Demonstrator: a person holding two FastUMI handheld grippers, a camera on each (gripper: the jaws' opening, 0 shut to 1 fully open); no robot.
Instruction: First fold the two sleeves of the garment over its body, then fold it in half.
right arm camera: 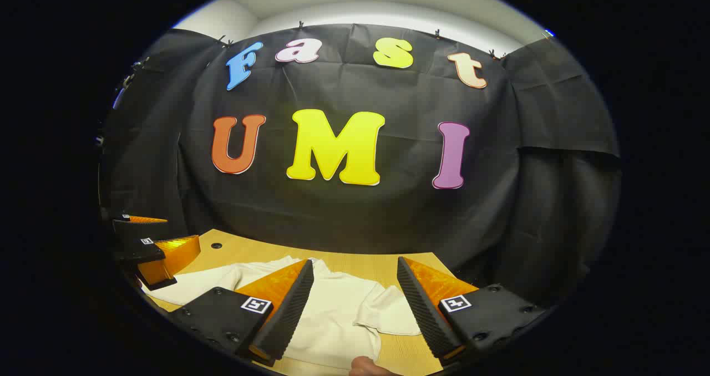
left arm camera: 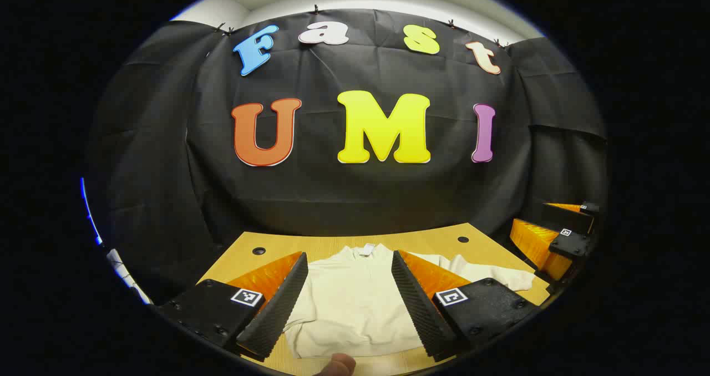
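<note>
Cream knit fabric fills the lower middle of the left gripper view: the garment (left arm camera: 355, 304) lies flat on the wooden surface (left arm camera: 427, 240), collar toward the top of the frame and hem near the bottom edge. One sleeve (left arm camera: 488, 275) stretches out to the right, toward the other gripper at the right edge. The left gripper (left arm camera: 349, 304) hangs above the body of the garment with its fingers spread wide and nothing between them. The garment's left side is hidden behind the near finger, so whether that sleeve lies out or over the body cannot be told here. A fingertip (left arm camera: 337, 365) of the person pokes in at the bottom edge.

In the right gripper view the garment (right arm camera: 333, 315) sits at lower centre. The right-hand sleeve (right arm camera: 388, 315) lies spread beside the body, its end seemingly bent inward, though the fisheye edge makes that hard to judge. The other sleeve (right arm camera: 188, 287) runs out to the lower left, toward the far gripper. The right gripper (right arm camera: 355, 315) is likewise wide open and empty, poised over the cloth.

With at least one sleeve lying outward and the body at full length, I judge the sleeve-folding step to be the one in hand. The next move would call for pinching a cuff and carrying it across the chest without dragging the body askew.
</note>
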